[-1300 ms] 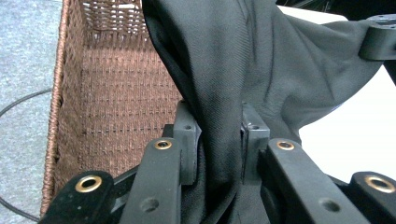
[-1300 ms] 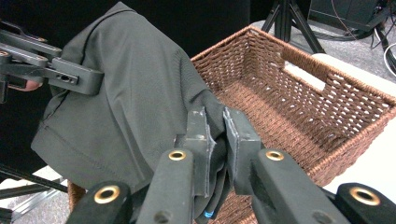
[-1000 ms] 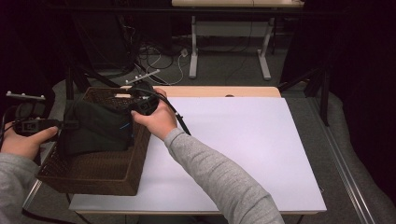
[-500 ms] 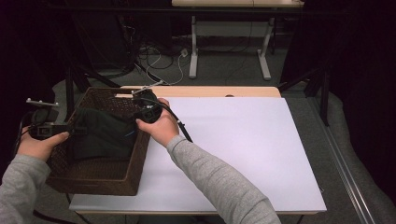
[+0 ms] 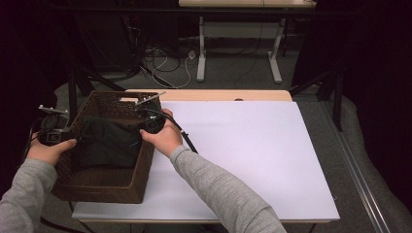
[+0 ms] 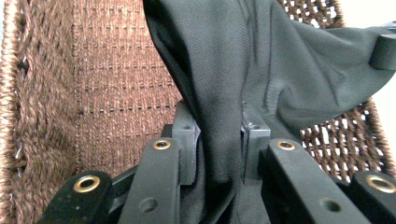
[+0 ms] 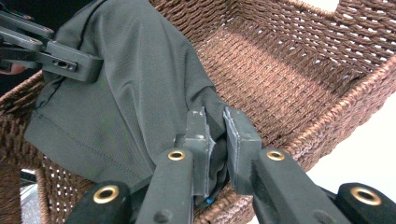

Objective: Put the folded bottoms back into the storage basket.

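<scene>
High view shows both hands lower than a second ago, the black cloth [image 5: 107, 141] now sunk inside the brown wicker basket [image 5: 104, 187] at the table's [image 5: 252, 160] left end instead of held above it. Left gripper [image 6: 219, 140] and right gripper [image 7: 215, 140] each have their jaws pinched tight on a fold, the cloth strung between them. To my eye it only needs letting go.

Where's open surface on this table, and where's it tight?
Free: the white table top right of the wicker basket, out to its right and near edges, plus the wood strip behind. Tight: inside the basket, where both tongs, left and right, clamp the black cloth.
</scene>
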